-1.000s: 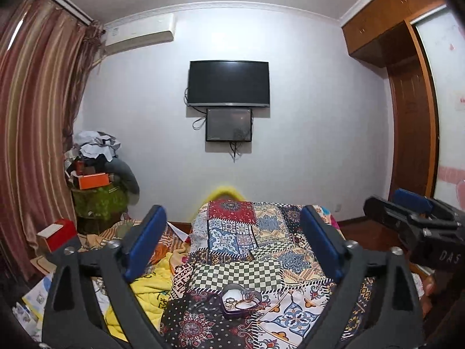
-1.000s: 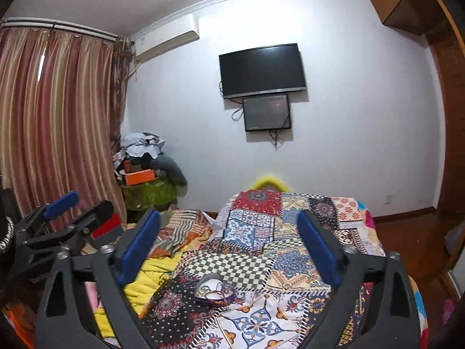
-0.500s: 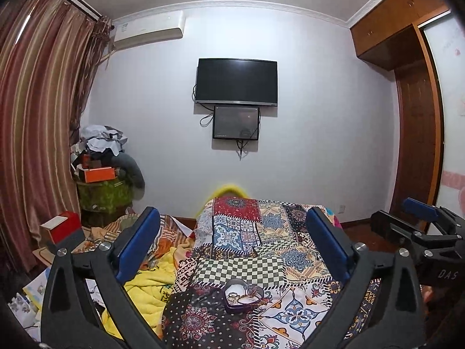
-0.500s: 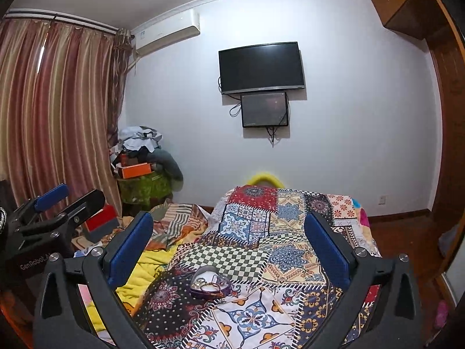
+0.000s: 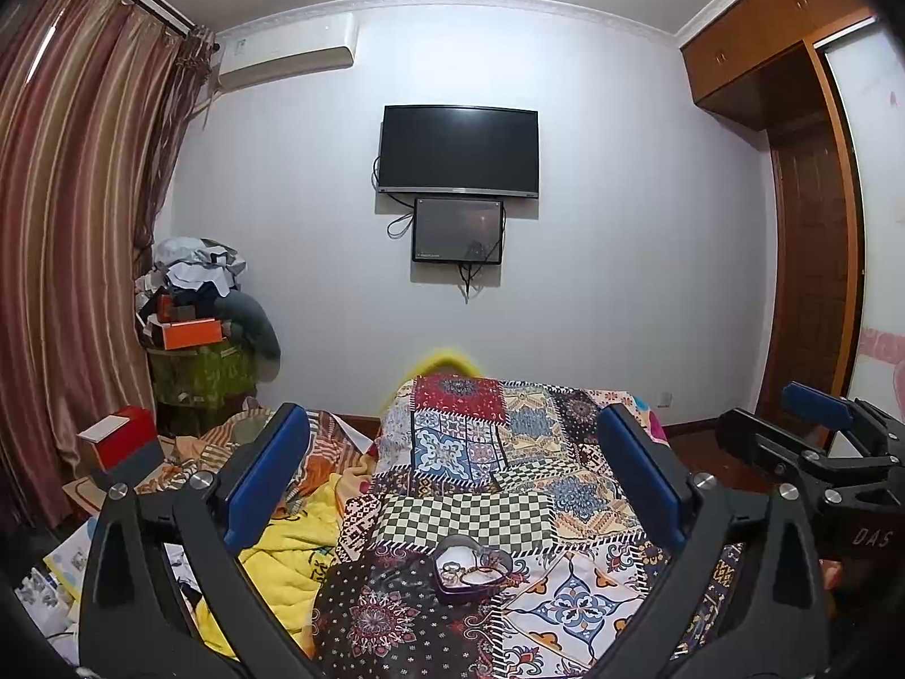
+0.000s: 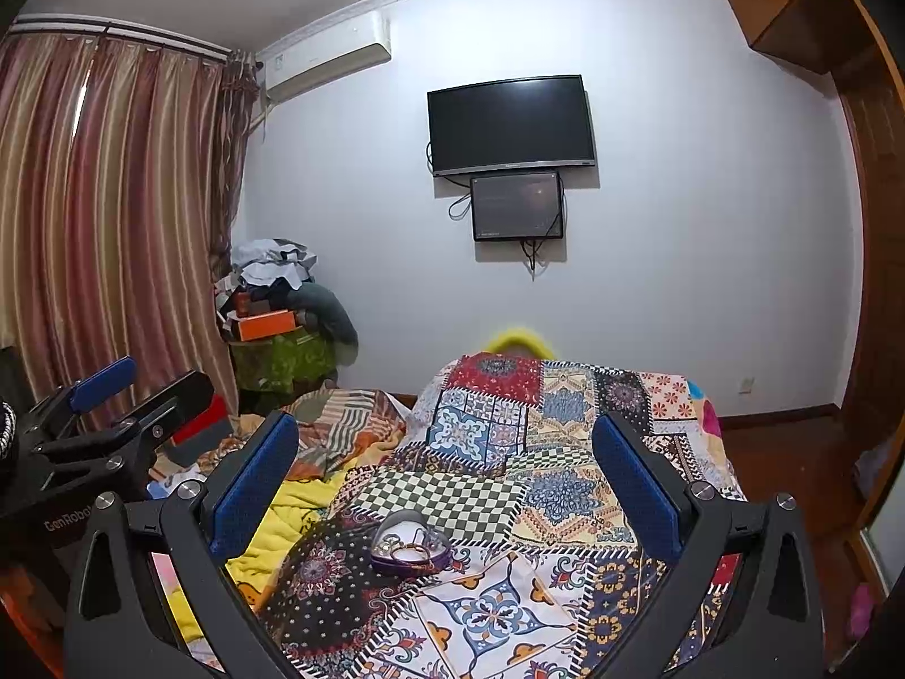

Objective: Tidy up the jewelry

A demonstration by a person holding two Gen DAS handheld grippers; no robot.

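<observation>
A dark heart-shaped jewelry box point(image 5: 472, 566) lies open on the patchwork quilt point(image 5: 509, 452), with rings and a bracelet on its white lining. In the left wrist view my left gripper point(image 5: 449, 413) is open, its blue pads far apart, and the box sits low between them with nothing held. In the right wrist view my right gripper point(image 6: 442, 421) is also open and empty, with the same box point(image 6: 410, 546) lying ahead, left of centre. Each gripper appears in the other's view: the right gripper point(image 5: 786, 421) at the right edge, the left gripper point(image 6: 147, 390) at the left edge.
A crumpled yellow blanket point(image 5: 288, 549) and striped bedding lie left of the quilt. A red box point(image 5: 121, 441) and a pile of clothes and boxes point(image 5: 198, 311) stand by the curtain. A television point(image 5: 458, 150) hangs on the far wall. A wooden wardrobe point(image 5: 814, 283) fills the right.
Both pairs of jaws have spread slightly wider. The left wrist view has levelled out a little. The jewelry box has not moved on the quilt.
</observation>
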